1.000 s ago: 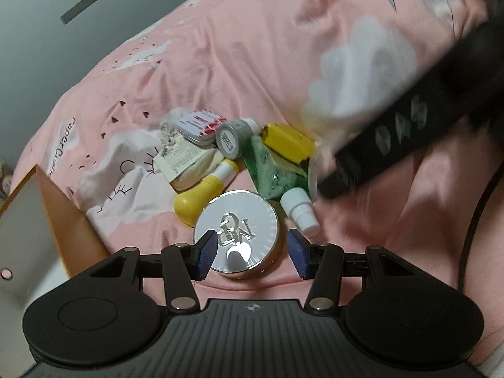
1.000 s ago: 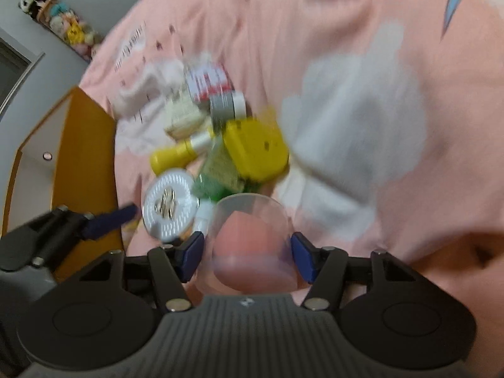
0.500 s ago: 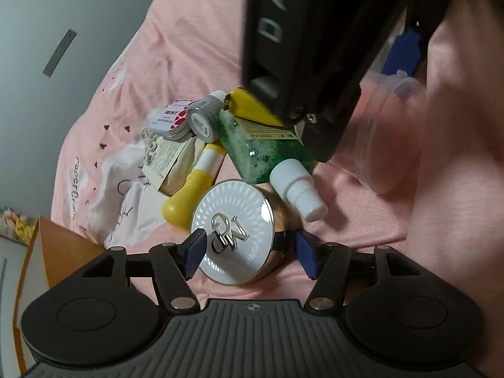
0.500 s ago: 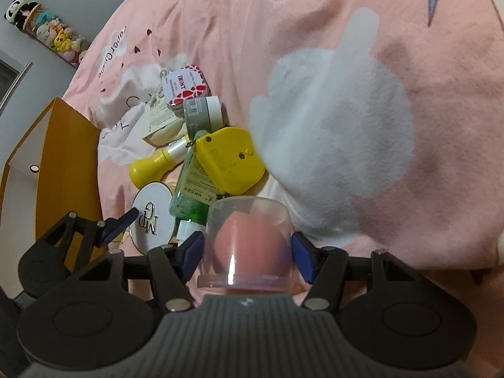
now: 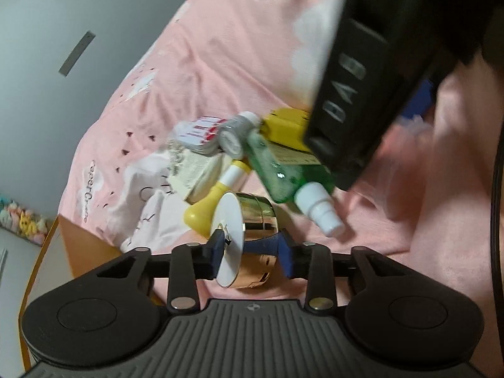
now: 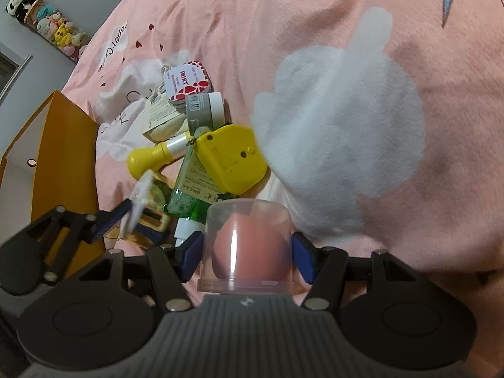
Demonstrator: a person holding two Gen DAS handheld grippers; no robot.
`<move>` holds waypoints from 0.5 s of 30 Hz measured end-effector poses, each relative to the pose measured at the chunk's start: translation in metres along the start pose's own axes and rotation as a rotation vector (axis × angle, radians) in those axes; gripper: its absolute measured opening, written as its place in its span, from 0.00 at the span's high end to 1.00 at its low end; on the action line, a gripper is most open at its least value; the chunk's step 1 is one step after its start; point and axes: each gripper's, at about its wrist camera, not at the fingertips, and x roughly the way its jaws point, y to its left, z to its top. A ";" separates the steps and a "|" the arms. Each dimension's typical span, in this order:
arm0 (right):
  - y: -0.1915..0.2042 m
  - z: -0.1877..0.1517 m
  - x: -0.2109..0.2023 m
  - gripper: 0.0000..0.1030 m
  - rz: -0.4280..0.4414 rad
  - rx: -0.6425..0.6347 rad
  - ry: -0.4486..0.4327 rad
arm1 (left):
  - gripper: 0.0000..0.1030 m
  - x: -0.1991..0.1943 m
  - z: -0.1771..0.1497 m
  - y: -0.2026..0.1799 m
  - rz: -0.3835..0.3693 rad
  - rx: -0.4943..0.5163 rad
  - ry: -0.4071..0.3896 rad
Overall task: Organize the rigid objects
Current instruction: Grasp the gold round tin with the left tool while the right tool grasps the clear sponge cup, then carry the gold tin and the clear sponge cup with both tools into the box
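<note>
The left gripper [image 5: 250, 253] is closing on the gold compact [image 5: 249, 236], tipped on edge between its pads above the pink bedspread [image 5: 220, 63]. The right gripper [image 6: 247, 256] is clamping the clear sponge case [image 6: 249, 245] near the green bottle [image 6: 189, 195].

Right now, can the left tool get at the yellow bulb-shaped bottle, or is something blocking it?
Probably not yet. The left tool is closing on the gold compact, tipped on edge between its pads, so it is occupied. The yellow bulb bottle lies just beyond, close by the compact, with its neck among the pile.
</note>
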 end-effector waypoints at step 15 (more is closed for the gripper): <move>0.009 0.003 0.004 0.41 -0.015 -0.040 0.007 | 0.70 -0.002 0.001 0.032 0.033 -0.167 -0.028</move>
